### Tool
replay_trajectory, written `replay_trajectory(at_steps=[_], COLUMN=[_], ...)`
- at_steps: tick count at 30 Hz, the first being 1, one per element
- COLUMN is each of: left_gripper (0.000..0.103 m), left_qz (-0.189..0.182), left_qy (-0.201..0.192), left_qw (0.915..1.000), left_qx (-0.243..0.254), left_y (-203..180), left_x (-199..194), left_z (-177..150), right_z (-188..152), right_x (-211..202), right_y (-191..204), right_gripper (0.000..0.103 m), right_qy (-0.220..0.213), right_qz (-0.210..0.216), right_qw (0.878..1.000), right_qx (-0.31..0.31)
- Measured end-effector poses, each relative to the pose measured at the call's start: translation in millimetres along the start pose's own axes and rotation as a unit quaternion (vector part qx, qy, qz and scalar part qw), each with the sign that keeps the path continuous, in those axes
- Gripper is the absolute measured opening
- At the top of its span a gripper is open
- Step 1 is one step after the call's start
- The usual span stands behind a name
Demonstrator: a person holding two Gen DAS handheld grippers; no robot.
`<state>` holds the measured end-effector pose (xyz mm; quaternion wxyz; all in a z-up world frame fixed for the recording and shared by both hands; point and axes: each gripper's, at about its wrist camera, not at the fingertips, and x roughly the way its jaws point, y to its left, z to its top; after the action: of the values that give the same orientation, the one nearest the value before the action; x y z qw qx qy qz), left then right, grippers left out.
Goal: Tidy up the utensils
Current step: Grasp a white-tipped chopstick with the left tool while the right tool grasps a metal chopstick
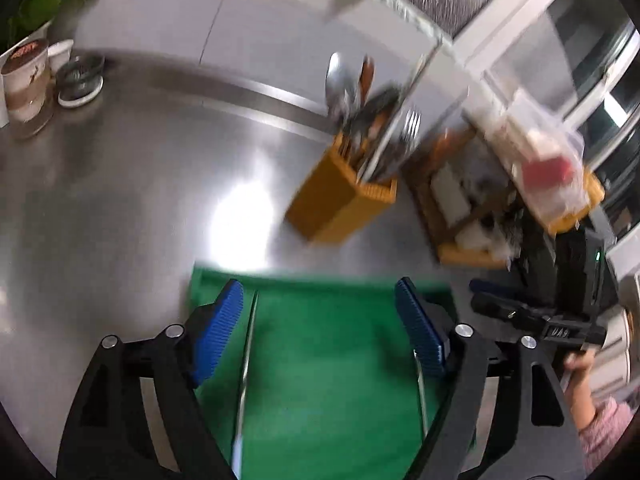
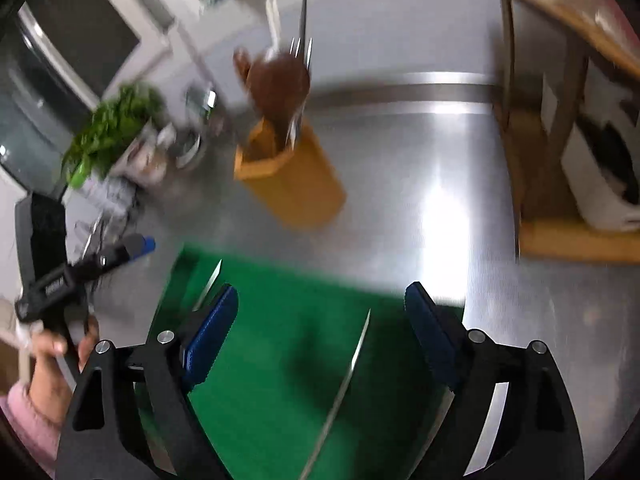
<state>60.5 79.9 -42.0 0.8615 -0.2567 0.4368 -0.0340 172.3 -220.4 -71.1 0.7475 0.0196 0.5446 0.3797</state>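
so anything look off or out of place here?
Two metal utensils still lie loose on the green mat, not in the yellow holder. Frames are motion-blurred; no spill or damage visible. Both grippers open.

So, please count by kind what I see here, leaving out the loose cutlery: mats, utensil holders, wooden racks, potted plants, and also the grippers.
green mat: 1
yellow utensil holder: 1
wooden rack: 1
potted plant: 1
grippers, left gripper and right gripper: 2
Total: 6
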Motion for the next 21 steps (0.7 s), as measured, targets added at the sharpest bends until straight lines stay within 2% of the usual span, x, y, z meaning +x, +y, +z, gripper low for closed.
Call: replay_trajectory(at_steps=[1, 3, 4, 5, 6, 7, 8, 9, 10, 13, 21], left_gripper=[0.076, 0.075, 0.075, 0.071, 0.059, 0.052, 0.038, 0.028, 0.026, 0.026, 0.025], left_qz=[0.008, 0.043, 0.051, 0.062, 0.076, 0.086, 0.096, 0.105, 0.115, 0.13, 0.163], left_qy=[0.025, 0.094, 0.116, 0.132, 0.152, 0.167, 0.179, 0.191, 0.204, 0.223, 0.253], left_qw=[0.9996, 0.9945, 0.9916, 0.9889, 0.985, 0.9819, 0.9789, 0.9758, 0.9719, 0.965, 0.9497], left_qx=[0.006, 0.019, 0.025, 0.027, 0.027, 0.023, 0.02, 0.02, 0.025, 0.044, 0.087], left_y=[-0.5, -0.5, -0.4, 0.4, 2.9, 5.8, 8.3, 10.2, 10.8, 9.0, 2.8], left_x=[0.3, 6.4, 9.6, 12.7, 16.7, 20.0, 22.9, 25.8, 28.9, 34.4, 49.7], left_z=[-3.0, -12.0, -16.9, -20.7, -25.8, -29.7, -33.0, -36.0, -38.9, -43.9, -53.6], right_z=[-6.5, -20.1, -24.7, -31.2, -35.0, -39.6, -42.8, -48.1, -52.3, -58.7, -69.9], right_x=[5.1, 13.7, 16.9, 24.3, 28.5, 35.4, 40.9, 44.9, 48.9, 51.3, 57.4], right_y=[2.2, 2.3, 2.3, 1.6, 0.8, -1.8, -2.8, -3.9, -4.7, -3.2, 0.1], right_gripper=[0.087, 0.085, 0.071, 0.05, 0.04, 0.024, 0.018, 0.016, 0.014, 0.013, 0.013], right_qy=[0.048, 0.105, 0.121, 0.146, 0.159, 0.176, 0.187, 0.195, 0.201, 0.195, 0.203], right_qz=[-0.002, -0.009, -0.016, -0.027, -0.033, -0.04, -0.043, -0.04, -0.037, -0.065, -0.094], right_qw=[0.999, 0.994, 0.992, 0.988, 0.986, 0.982, 0.979, 0.977, 0.975, 0.974, 0.97], right_qx=[0.008, 0.031, 0.038, 0.044, 0.049, 0.063, 0.073, 0.08, 0.09, 0.093, 0.09])
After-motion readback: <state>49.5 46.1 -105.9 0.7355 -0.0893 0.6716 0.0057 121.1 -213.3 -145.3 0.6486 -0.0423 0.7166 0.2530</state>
